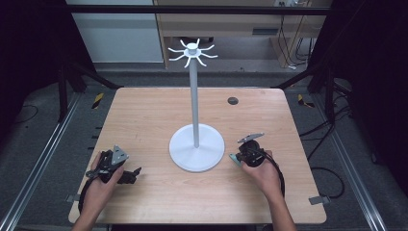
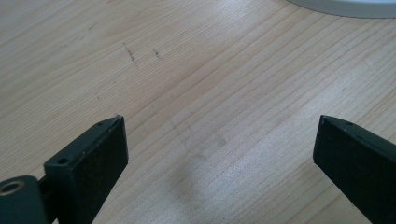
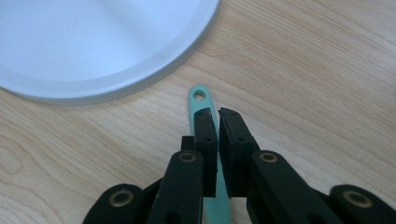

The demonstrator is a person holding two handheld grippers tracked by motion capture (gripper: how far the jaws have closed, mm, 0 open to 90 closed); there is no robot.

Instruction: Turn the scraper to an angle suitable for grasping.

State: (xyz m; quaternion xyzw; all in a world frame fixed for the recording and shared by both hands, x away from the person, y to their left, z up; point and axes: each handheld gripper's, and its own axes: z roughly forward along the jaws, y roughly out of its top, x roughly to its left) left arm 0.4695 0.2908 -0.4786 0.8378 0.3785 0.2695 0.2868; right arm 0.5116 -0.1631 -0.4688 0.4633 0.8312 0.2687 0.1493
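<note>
The right gripper (image 3: 218, 116) has its jaws nearly closed on a teal flat handle (image 3: 201, 99), just beside the white stand's base (image 3: 154, 70). The left gripper (image 2: 219, 135), well apart from that base, holds its jaws wide and empty over the worktop (image 2: 187, 70).

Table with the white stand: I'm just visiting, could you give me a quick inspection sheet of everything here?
Surface: wooden table, a few faint marks.
Job's things: white stand with hooks on top; teal handle with a hole at its end, beside the stand's base.
Clutter: nothing seen; one dark round plug in the tabletop.
Grippers: left gripper fingers wide open over bare wood; right gripper fingers closed on the teal handle.
Cables: black cable trails from the right gripper; floor cables lie loose at right.
Surroundings: dark frame, floor rails, cabinet behind.
</note>
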